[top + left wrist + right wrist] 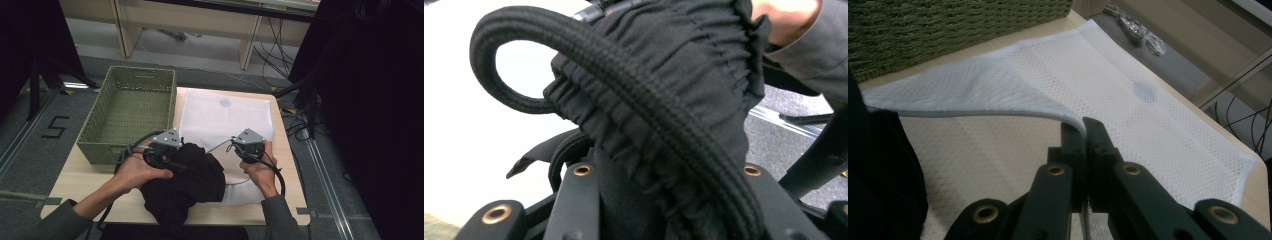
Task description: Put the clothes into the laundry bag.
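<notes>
- High view: left gripper [172, 159] sat at the top edge of a bunched black garment [187, 187], near the front of the surface [75, 182]; right gripper [243, 150] rested at the near edge of a white mesh bag [227, 117] spread flat beside a green woven basket [127, 112].
- Left gripper view (close-up the high view lacked): the garment's gathered elastic waistband [664, 85] sat wedged between the jaws, so the left gripper was pinching the garment w/ jaws partly apart; a thick black braided cable [634, 85] looped across in front.
- Right gripper view: jaws pressed together on the bag's upper layer edge [998, 107], lifted off the lower layer so the mouth gaped; the grey spot [1145, 91] on the mesh and the basket wall [948, 25] showed behind, garment dark at the left.
</notes>
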Demonstrator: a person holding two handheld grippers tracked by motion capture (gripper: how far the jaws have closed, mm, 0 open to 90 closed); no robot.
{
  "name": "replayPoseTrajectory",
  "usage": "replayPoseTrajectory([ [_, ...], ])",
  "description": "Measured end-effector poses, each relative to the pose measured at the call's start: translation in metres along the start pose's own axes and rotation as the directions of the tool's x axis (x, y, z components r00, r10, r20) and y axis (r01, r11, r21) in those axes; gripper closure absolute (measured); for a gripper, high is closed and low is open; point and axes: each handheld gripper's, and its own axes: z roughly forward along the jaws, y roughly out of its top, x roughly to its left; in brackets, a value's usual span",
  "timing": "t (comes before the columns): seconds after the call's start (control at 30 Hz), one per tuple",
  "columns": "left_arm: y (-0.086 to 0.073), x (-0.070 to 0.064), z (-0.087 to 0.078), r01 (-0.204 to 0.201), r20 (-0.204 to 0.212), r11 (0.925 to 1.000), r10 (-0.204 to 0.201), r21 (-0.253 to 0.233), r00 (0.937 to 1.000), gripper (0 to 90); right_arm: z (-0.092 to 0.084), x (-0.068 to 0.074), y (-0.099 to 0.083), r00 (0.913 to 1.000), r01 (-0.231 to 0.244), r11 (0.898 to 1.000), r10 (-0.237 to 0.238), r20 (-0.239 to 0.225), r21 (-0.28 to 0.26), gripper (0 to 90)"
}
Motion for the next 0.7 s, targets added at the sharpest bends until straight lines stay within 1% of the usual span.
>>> replayPoseTrajectory([
  [0.03,0.0,0.0,0.0,0.0,0.0,1.0,0.0,0.0,1.0,63.2,0.0,0.0,0.0,1.0,-0.003,1.0,0.003,0.002,-0.004,89.4],
  [0.1,-0.001,-0.002,0.015,-0.007,0.01,1.0,0.007,-0.003,0.9999,63.1,-0.001,0.001,0.001,1.0,-0.004,1.0,0.004,0.003,-0.008,89.4],
  [0.13,-0.001,-0.004,0.02,0.0,0.002,1.0,0.0,-0.01,1.0,63.0,-0.001,0.001,0.001,1.0,-0.004,1.0,0.004,0.003,-0.005,89.4],
  [0.2,0.001,-0.007,0.029,-0.034,-0.011,0.9994,0.034,0.004,0.9994,62.9,-0.002,0.001,0.002,0.9999,-0.009,1.0,0.009,0.009,-0.01,89.4],
  [0.23,0.001,-0.007,0.029,-0.034,-0.011,0.9994,0.034,0.004,0.9994,62.9,-0.003,0.001,0.002,1.0,-0.003,1.0,0.003,0.004,-0.009,89.4],
  [0.27,0.001,-0.008,0.037,-0.031,-0.002,0.9993,0.031,0.022,0.9995,62.8,-0.003,0.001,0.002,1.0,-0.008,1.0,0.008,0.002,-0.009,89.4],
  [0.3,0.001,-0.008,0.037,-0.031,-0.002,0.9993,0.031,0.022,0.9995,62.7,-0.003,0.001,0.002,1.0,-0.008,1.0,0.008,0.002,-0.009,89.4],
  [0.33,0.001,-0.007,0.047,-0.042,-0.017,0.9988,0.042,0.027,0.999,62.6,-0.003,0.001,0.003,0.9999,-0.011,1.0,0.011,0.01,-0.017,89.4],
  [0.37,0.0,-0.007,0.055,-0.045,-0.021,0.9981,0.046,0.043,0.9987,62.5,-0.003,0.001,0.003,0.9999,-0.01,1.0,0.01,0.007,-0.019,89.4],
  [0.4,-0.001,-0.007,0.061,-0.048,-0.022,0.9975,0.049,0.051,0.9986,62.4,-0.004,0.001,0.004,0.9998,-0.019,1.0,0.019,0.009,-0.018,89.4],
  [0.43,-0.003,-0.006,0.069,-0.049,-0.019,0.997,0.051,0.06,0.9985,62.3,-0.004,0.001,0.005,0.9998,-0.018,1.0,0.018,0.011,-0.02,89.4],
  [0.47,-0.003,-0.006,0.069,-0.049,-0.019,0.997,0.051,0.06,0.9985,62.1,-0.004,0.001,0.005,0.9998,-0.018,1.0,0.018,0.011,-0.02,89.4],
  [0.5,-0.006,-0.005,0.082,-0.06,-0.016,0.9938,0.062,0.093,0.998,62.1,-0.004,0.002,0.005,0.9998,-0.017,1.0,0.017,0.008,-0.023,89.4],
  [0.53,-0.009,-0.003,0.097,-0.059,-0.02,0.9919,0.061,0.113,0.9979,61.6,-0.005,0.003,0.006,0.9998,-0.016,0.999,0.016,0.008,-0.031,89.4],
  [0.57,-0.013,-0.002,0.107,-0.061,-0.022,0.9893,0.065,0.132,0.9977,61.4,-0.005,0.002,0.006,1.0,-0.007,1.0,0.007,0.005,-0.027,89.4],
  [0.6,-0.017,0.0,0.118,-0.093,-0.026,0.9799,0.099,0.176,0.9947,61.1,-0.005,0.002,0.006,0.9999,-0.008,0.999,0.009,0.008,-0.031,89.4],
  [0.63,-0.024,0.001,0.131,-0.097,-0.029,0.9696,0.106,0.224,0.9939,60.1,-0.005,0.003,0.007,1.0,-0.008,1.0,0.008,0.002,-0.029,89.4],
  [0.67,-0.028,0.003,0.14,-0.091,-0.027,0.9691,0.1,0.229,0.9947,58.9,-0.006,0.003,0.007,1.0,-0.007,1.0,0.007,0.001,-0.026,89.4],
  [0.7,-0.033,0.006,0.148,-0.072,-0.024,0.9683,0.08,0.239,0.9965,57.9,-0.005,0.003,0.007,1.0,0.0,1.0,0.0,-0.003,-0.029,89.4],
])
